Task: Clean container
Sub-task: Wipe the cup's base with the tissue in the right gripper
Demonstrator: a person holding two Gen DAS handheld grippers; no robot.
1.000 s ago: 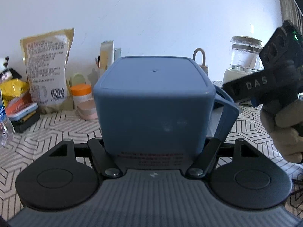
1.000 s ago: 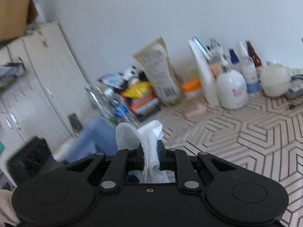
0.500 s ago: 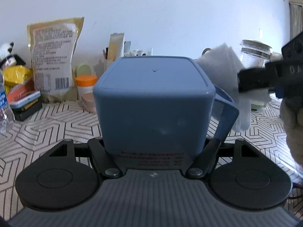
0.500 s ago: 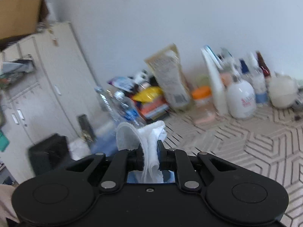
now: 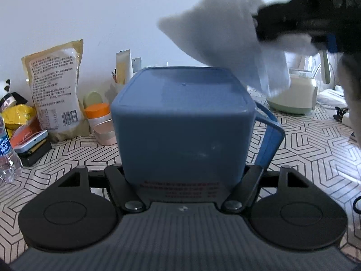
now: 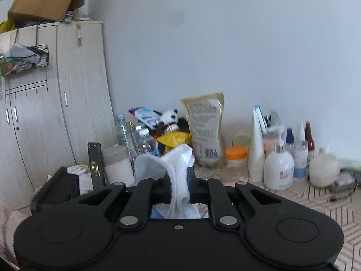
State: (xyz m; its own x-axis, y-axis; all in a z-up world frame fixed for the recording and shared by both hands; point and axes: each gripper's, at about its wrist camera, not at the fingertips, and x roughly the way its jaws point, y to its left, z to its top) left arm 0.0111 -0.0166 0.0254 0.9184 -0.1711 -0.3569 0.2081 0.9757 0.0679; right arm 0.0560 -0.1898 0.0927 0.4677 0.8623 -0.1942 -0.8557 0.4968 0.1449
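Observation:
A blue square container point(image 5: 182, 122) with a blue handle point(image 5: 270, 135) on its right side fills the left wrist view. My left gripper point(image 5: 182, 176) is shut on the container, one finger on each side wall. My right gripper point(image 6: 178, 189) is shut on a white cloth point(image 6: 173, 176). In the left wrist view the cloth point(image 5: 227, 45) hangs above the container's far right corner, held by the right gripper point(image 5: 266, 31) at the upper right. A sliver of the container's blue shows under the right gripper's fingers point(image 6: 158, 212).
A patterned tabletop point(image 5: 315, 149) carries a tan food bag point(image 5: 56, 90), an orange-lidded jar point(image 5: 97, 113), a water bottle point(image 5: 6, 155) and a pale kettle base point(image 5: 293, 94). Bottles point(image 6: 279, 169) line the wall. A wooden cabinet point(image 6: 45, 113) stands at left.
My right gripper has risen and swung left with the cloth, from beside the container's handle to above its far right corner. The container stays held in my left gripper.

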